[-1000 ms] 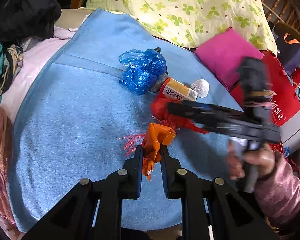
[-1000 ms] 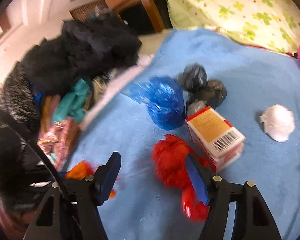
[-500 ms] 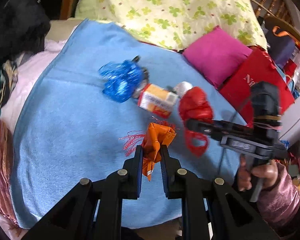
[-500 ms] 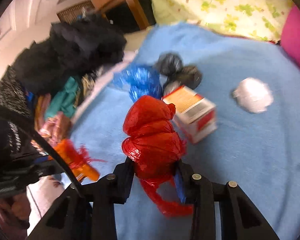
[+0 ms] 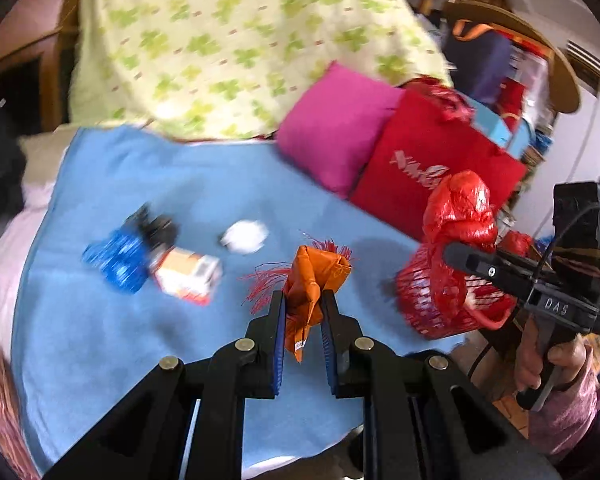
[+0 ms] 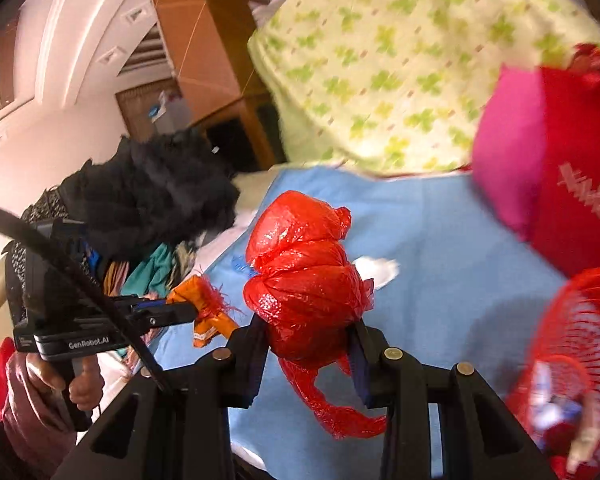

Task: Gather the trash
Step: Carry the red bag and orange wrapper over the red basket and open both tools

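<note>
Both tools are loaded and raised above the blue blanket, which serves as the reference surface here. The left gripper has its jaws pressed together on an orange wrapper with red fringe, held clear of the blanket near its front edge. The right gripper pinches a knotted red plastic bag, its loose handle dangling below the pads; in the left wrist view that bag hangs at the blanket's right-hand front corner, directly over or just short of a red mesh basket sitting at that corner. Judgement: the step in hand is the carry to the basket, which appears to serve as the bin. To do it well, bring each load squarely over the basket's mouth before parting the jaws, the bulky bag first, since its trailing handle could catch on the rim; keep both grips firm until then, as the film is slippery. Both tools point forward and tilted downward, each held by a hand on its pistol handle, with a pink sleeve visible on the right side; blur in both views suggests motion. Remaining on the blanket, towards its middle and left: a crumpled blue bag, dark bags behind it, a small carton just beside these, and a white paper wad set apart to the right
</note>
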`<state>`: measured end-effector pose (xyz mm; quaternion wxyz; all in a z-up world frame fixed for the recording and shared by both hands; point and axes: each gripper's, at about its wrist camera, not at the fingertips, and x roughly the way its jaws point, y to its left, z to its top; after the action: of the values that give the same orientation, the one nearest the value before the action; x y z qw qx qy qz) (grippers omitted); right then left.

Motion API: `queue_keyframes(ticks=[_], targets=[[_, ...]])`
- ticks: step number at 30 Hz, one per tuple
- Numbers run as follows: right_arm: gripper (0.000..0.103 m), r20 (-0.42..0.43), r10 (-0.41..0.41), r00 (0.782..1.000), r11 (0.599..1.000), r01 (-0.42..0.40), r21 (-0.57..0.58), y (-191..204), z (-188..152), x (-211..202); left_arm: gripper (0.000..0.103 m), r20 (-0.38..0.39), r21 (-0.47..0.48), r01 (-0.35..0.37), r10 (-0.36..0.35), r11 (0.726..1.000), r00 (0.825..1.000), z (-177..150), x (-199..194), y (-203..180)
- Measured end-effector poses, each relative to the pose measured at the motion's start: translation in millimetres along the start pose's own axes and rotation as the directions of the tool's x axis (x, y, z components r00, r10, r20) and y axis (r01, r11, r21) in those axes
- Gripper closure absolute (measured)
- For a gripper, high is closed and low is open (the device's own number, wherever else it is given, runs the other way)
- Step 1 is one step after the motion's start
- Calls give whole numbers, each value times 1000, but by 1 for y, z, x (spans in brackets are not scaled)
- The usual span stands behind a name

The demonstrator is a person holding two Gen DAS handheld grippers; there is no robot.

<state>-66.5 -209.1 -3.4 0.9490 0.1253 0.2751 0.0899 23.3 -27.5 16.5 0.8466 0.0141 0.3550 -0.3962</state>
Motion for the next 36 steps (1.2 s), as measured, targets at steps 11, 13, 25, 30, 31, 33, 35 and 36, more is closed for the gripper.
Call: queue_keyframes(ticks=[11, 13, 25, 30, 31, 33, 35, 36], targets=[[65, 128, -171, 977, 981, 157, 110, -68, -7, -111, 85, -3, 171, 144, -146, 975, 989, 46, 34, -120], [64, 139, -213, 967, 971, 193, 142, -88, -11, -127, 85, -14, 192, 174, -175, 966, 985, 52, 46, -139], [32, 116, -328, 937, 894, 269, 358, -181, -42, -165, 36, -74, 210, 203, -191, 957, 979, 69, 141, -216], [32, 152, -341, 928, 884, 261, 389, -193, -49, -179, 36, -74, 210, 160, -148, 965, 986, 57, 138, -191], [32, 162, -341, 926, 885, 257, 389, -192, -50, -182, 35, -67, 216, 136, -124, 967, 990, 53, 134, -183], [32, 179, -337, 925, 888, 249, 387, -188, -47, -184, 35, -61, 220, 82, -70, 972, 996, 43, 124, -162], [32, 197, -309, 930, 902, 222, 370, -178, -42, -182, 35, -57, 207, 27, -16, 978, 998, 31, 112, -134], [32, 206, -290, 935, 913, 205, 353, -170, -39, -178, 35, -56, 191, -2, 13, 982, 998, 22, 104, -117]])
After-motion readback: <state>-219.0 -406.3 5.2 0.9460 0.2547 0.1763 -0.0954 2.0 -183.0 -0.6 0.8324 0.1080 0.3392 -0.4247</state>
